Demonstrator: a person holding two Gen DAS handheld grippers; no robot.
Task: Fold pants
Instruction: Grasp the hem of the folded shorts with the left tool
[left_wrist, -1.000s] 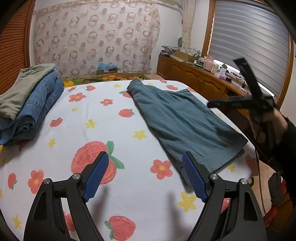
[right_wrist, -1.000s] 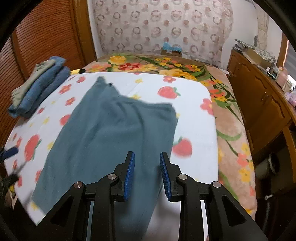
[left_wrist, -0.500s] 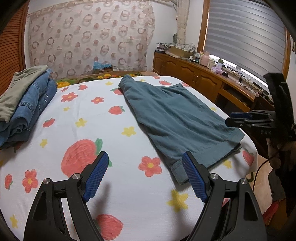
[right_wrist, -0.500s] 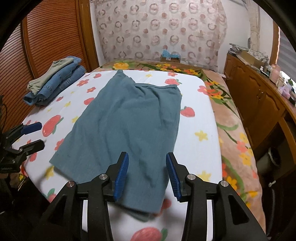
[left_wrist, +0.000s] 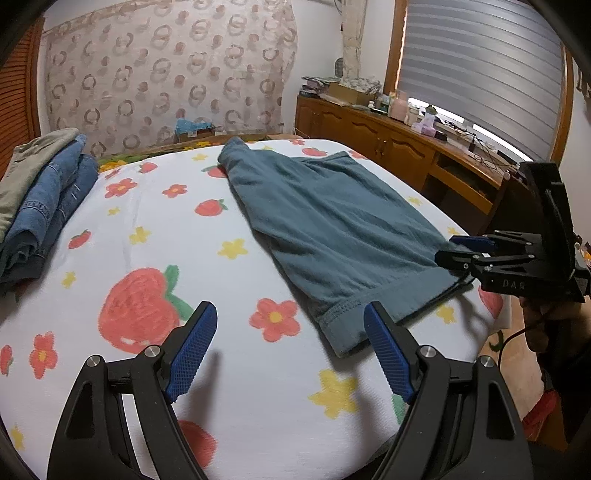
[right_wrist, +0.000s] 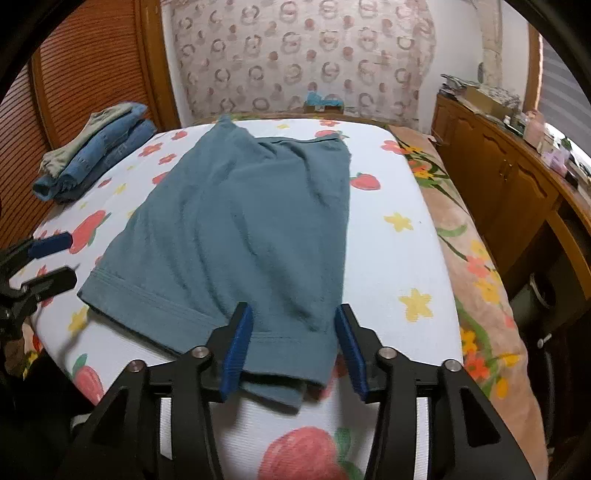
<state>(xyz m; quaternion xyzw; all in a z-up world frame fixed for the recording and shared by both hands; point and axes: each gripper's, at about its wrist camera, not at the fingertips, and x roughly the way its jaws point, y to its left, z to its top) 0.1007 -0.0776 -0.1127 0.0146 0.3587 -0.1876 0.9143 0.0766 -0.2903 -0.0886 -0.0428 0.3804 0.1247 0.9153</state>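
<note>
Teal pants (left_wrist: 332, 229) lie flat and lengthwise on the bed, waist at the far end and hem at the near edge. My left gripper (left_wrist: 290, 312) hovers open over the sheet, its right finger just beside the hem's left corner, with nothing between its fingers. In the right wrist view the pants (right_wrist: 240, 229) reach down to my right gripper (right_wrist: 293, 314), whose jaws are opening over the hem's right corner; the cloth lies under them and the pads do not press it. Each gripper shows in the other's view: the right gripper (left_wrist: 458, 251) and the left gripper (right_wrist: 55, 258).
A stack of folded jeans with a beige garment on top (left_wrist: 44, 199) sits at the bed's far left. The white sheet (left_wrist: 147, 221) carries strawberries and flowers. A wooden cabinet (left_wrist: 388, 140) with clutter runs along the right, beside the bed's edge.
My right gripper has drawn back from over the middle of the pants to the near hem, and its jaws have widened. The left gripper has shifted slightly closer to the hem corner.
</note>
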